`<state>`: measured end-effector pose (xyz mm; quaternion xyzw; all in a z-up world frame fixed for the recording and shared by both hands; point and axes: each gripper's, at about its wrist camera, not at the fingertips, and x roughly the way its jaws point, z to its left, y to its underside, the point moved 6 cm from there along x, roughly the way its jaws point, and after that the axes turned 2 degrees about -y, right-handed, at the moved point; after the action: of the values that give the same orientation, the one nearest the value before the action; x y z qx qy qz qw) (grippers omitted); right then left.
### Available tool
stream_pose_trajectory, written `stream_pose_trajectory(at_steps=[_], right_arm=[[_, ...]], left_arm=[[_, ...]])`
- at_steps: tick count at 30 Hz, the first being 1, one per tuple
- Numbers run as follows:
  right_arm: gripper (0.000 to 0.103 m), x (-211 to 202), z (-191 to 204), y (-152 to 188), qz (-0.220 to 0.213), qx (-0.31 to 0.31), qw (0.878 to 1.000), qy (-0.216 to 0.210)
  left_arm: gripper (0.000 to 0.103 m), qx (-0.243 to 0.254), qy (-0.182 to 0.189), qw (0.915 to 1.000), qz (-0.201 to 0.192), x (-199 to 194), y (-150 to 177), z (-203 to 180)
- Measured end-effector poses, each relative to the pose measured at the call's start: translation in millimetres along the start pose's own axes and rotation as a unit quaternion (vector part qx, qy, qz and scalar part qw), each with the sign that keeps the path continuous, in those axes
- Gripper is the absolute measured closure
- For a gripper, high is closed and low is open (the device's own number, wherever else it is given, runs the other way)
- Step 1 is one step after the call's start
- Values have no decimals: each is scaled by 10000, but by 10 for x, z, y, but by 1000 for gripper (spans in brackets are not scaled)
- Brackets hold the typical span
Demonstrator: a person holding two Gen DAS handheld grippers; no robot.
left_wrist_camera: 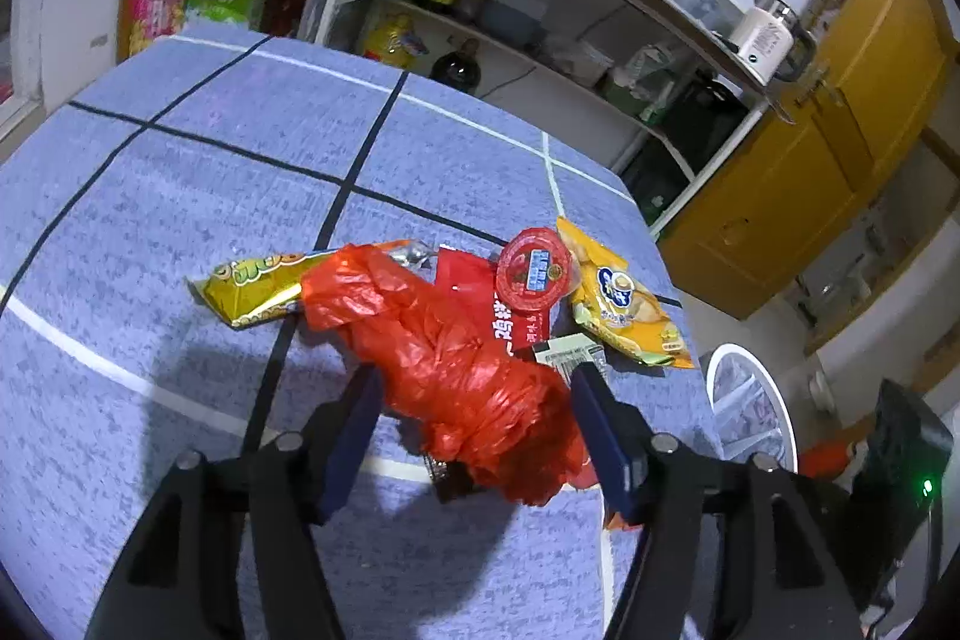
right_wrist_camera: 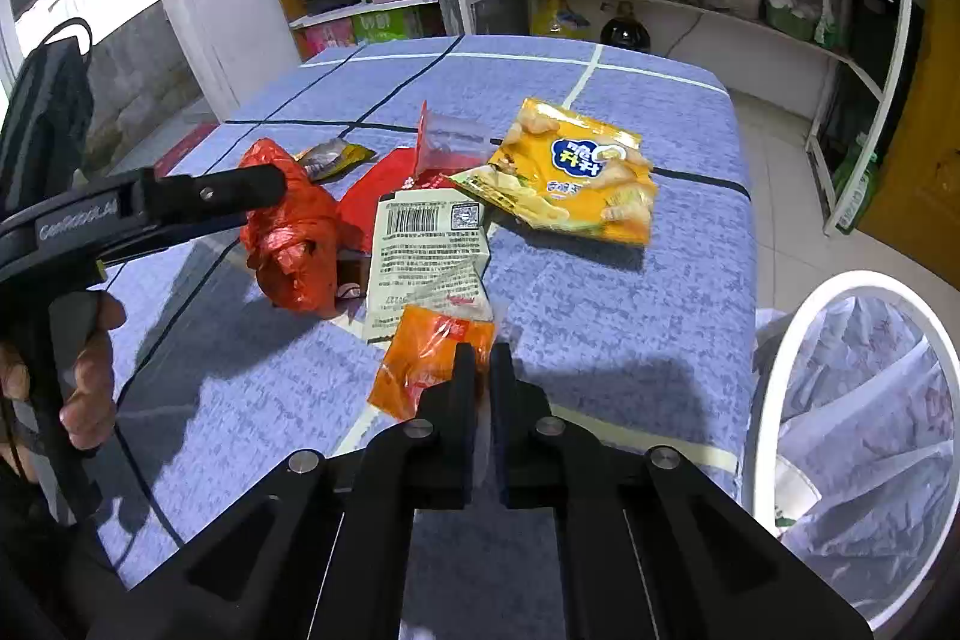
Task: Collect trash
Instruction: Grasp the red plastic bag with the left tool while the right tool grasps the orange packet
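Straddling a crumpled red bag (left_wrist_camera: pixel 456 370), the left gripper (left_wrist_camera: pixel 474 388) stands wide open in its own view, one finger on each side and neither pad pressing. The bag lies on the blue checked counter (left_wrist_camera: pixel 210 172) amid other litter: a yellow-green wrapper (left_wrist_camera: pixel 252 289) at its far end, a red round lid (left_wrist_camera: pixel 534 274), a yellow chip packet (left_wrist_camera: pixel 624 307) and a flat red wrapper (left_wrist_camera: pixel 480 292). Off the counter's right edge stands a white-rimmed bin (left_wrist_camera: pixel 750 400); what it holds cannot be told from here.

From the right wrist, the right gripper (right_wrist_camera: pixel 483 370) is closed tight on the near edge of an orange sachet (right_wrist_camera: pixel 426 358), which lies on the counter (right_wrist_camera: pixel 600 310). Just behind the sachet lies a white barcode packet (right_wrist_camera: pixel 420 256), then the chip packet (right_wrist_camera: pixel 576 172) and a clear pouch (right_wrist_camera: pixel 450 139). The red bag (right_wrist_camera: pixel 294 232) sits to the left under the left gripper (right_wrist_camera: pixel 264 187), held by a hand (right_wrist_camera: pixel 90 370). The bin (right_wrist_camera: pixel 852 436), beside the counter at right, has a clear liner; a bit of paper shows low inside, little else is discernible.
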<state>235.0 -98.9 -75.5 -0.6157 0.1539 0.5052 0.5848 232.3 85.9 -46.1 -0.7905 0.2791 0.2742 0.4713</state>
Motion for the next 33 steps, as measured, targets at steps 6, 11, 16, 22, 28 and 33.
stream_pose_trajectory(at_steps=[6,11,16,22,28,33], right_arm=[[100,-105,-2,6,-114,-2,9999,-3],[100,-150,-58,12,-149,67,9999,18],[100,-180,-63,10,-187,50,9998,12],[100,-262,-93,1,-311,96,9995,17],[100,-291,-111,-5,-346,110,9993,21],[100,-304,-121,10,-363,111,9993,44]], left_arm=[[35,-50,-200,9998,-35,91,-24,-39],[42,302,-455,9983,-203,113,-26,-122],[52,425,-482,9975,-306,63,-50,-128],[70,521,-248,9974,-441,-104,-75,-153],[71,778,-84,9950,-624,-271,-68,-236],[73,834,-32,9938,-735,-361,-95,-241]])
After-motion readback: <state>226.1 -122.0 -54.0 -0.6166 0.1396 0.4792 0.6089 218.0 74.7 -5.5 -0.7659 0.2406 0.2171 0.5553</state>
